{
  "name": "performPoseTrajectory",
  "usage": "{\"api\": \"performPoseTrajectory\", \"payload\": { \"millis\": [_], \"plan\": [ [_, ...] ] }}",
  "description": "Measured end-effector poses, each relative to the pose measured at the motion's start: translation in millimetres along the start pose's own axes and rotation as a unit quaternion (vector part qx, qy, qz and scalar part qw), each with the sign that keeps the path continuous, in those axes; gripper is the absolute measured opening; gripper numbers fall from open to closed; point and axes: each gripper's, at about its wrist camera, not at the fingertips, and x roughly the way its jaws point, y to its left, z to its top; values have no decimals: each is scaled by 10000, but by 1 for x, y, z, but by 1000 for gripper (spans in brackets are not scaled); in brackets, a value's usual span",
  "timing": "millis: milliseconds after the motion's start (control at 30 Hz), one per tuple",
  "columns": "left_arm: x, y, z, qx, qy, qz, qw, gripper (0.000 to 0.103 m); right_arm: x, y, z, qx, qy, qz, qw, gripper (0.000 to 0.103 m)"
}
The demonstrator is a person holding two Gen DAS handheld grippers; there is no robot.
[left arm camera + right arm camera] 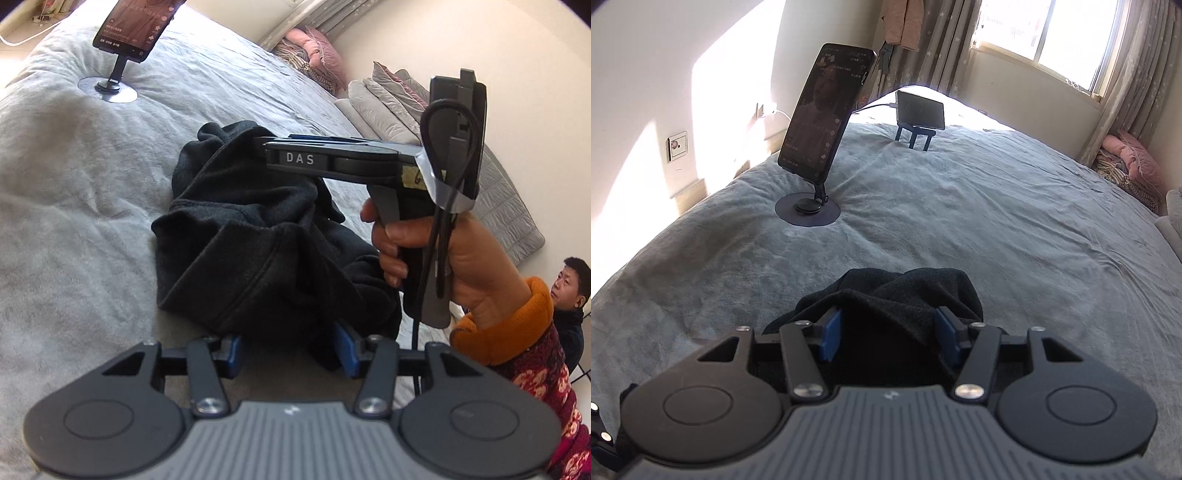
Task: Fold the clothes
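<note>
A black fleece garment (251, 251) sits bunched in a heap on the grey bed cover (74, 221). My left gripper (290, 352) is at the heap's near edge. It is open, with cloth lying loose between its blue pads (233, 354). My right gripper (260, 147), held by a hand (443, 254) in an orange cuff, reaches in from the right onto the top of the heap. In the right wrist view the garment (908, 288) fills the gap of the right gripper (888, 338) and touches both blue pads (831, 336), so it is shut on a thick fold.
A phone on a round-based stand (823, 114) is on the bed beyond the garment, and a second device on a small stand (919, 109) sits farther back. Folded grey quilts (388, 103) and pink bedding (317, 55) lie by the wall. A person (569, 291) sits at the right.
</note>
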Motion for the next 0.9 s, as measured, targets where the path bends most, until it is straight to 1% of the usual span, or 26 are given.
{"api": "performPoseTrajectory", "payload": {
  "millis": [67,133,167,267,400,500,567,633,733,767,800,833,867,900],
  "plan": [
    [0,1,2,-257,71,-84,9996,58,2,2,0,-123,38,-46,9999,17],
    [-4,1,4,-397,82,-95,9991,59,-1,0,0,-49,68,20,10000,4],
    [-6,1,5,-441,86,-82,9990,59,-5,-2,1,35,51,32,10000,2],
    [-15,-1,6,-563,186,-36,9982,60,-22,-12,2,281,-56,152,9995,2],
    [-32,-13,3,-477,2,-321,9983,60,-43,-20,-1,555,-111,296,9980,2],
    [-33,-24,6,-300,-194,-354,9987,60,-51,-21,-4,692,-117,447,9965,2],
    [-23,-27,10,-300,-222,-111,9992,60,-55,-20,-5,735,-136,495,9960,2],
    [-10,-26,13,-389,-230,236,9987,59,-58,-19,-4,717,-158,473,9962,2],
    [3,-24,15,-527,-347,405,9972,58,-59,-19,-5,718,-163,499,9960,2],
    [5,-25,16,-516,-412,462,9968,53,-58,-19,-6,714,-161,503,9960,2],
    [8,-24,16,-507,-418,527,9964,43,-58,-20,-6,716,-158,506,9960,2],
    [12,-24,16,-499,-417,594,9961,37,-57,-20,-7,724,-156,510,9960,2],
    [15,-23,15,-490,-416,660,9957,21,-56,-21,-8,734,-162,508,9959,2],
    [18,-22,15,-482,-415,726,9953,9,-56,-22,-8,747,-180,494,9958,2]
  ]
}}
